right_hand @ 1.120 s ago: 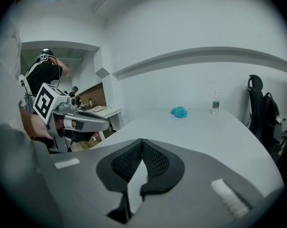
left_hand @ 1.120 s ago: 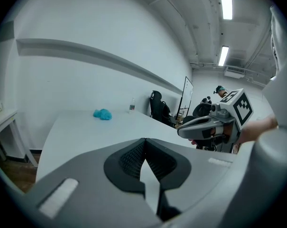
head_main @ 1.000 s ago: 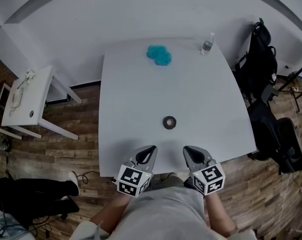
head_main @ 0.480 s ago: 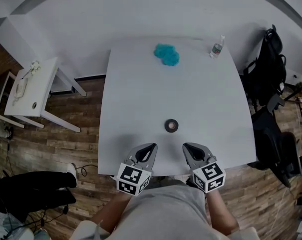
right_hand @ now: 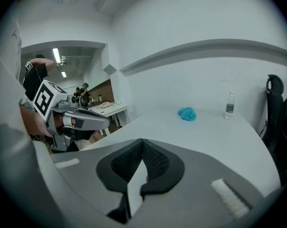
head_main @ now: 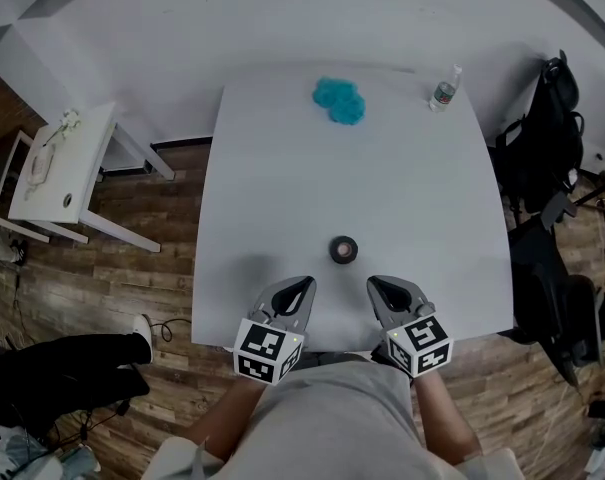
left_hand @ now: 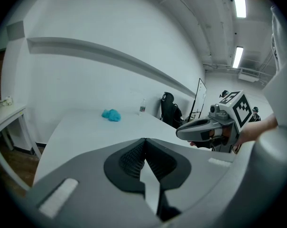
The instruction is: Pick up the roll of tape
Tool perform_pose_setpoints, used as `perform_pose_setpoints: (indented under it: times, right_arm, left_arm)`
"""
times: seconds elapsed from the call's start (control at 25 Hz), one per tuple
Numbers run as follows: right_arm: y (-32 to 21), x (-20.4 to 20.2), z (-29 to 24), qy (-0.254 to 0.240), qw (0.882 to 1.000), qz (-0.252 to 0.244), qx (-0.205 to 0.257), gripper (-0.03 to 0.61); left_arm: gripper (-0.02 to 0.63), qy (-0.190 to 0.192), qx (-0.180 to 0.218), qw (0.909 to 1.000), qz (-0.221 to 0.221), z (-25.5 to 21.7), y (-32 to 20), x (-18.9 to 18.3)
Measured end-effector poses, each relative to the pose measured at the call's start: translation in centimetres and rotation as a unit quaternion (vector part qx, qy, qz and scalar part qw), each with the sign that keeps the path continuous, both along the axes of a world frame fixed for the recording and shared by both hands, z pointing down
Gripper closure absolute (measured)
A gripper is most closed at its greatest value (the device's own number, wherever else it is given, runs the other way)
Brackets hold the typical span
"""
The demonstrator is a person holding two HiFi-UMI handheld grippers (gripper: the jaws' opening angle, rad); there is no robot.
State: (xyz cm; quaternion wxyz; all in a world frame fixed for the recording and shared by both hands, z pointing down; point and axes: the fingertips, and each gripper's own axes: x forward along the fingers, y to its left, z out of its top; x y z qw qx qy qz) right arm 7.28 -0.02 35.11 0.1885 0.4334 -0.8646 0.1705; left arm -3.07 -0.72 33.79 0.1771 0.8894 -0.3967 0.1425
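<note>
**Both closed grippers edge up toward the tape**

Both grippers sit a little higher in the head view than a second ago, so the gap between their tips and the roll of tape [head_main: 343, 250] has narrowed. Things at the far end of the table have also slid to the right in the frame.

The left gripper [head_main: 304, 287] lies at the lower middle of the frame, just left of centre, over the near edge of the white table [head_main: 272, 168]. Its jaws are closed on nothing. In the left gripper view the two dark pads meet at their tips, with only bare tabletop beyond them. The right gripper [head_main: 376, 285] lies beside it, just right of centre, its jaws likewise pressed together and empty. The two point up the frame and lean slightly toward each other without touching.

The roll of tape lies flat on the table as a dark ring. It sits just above the gap between the two gripper tips and touches neither. A blue cloth [head_main: 339, 101] lies crumpled near the table's far edge at the upper middle. A water bottle [head_main: 443, 89] stands upright to its right, at the far corner. A small white side table [head_main: 57, 173] stands on the wood floor [head_main: 162, 278] at the left of the frame. A black chair [head_main: 554, 118] stands at the right edge.
</note>
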Motion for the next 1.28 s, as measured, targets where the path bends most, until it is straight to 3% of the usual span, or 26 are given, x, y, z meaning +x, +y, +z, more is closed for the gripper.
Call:
perform_pose_setpoints:
  times: [1.28]
  right_arm:
    - [-5.2, 2.0, 5.5, 0.032, 0.999, -0.013, -0.041, 0.571]
  left_arm:
    - [0.595, -0.025, -0.04, 0.9989, 0.002, 5.4, -3.6, 1.3]
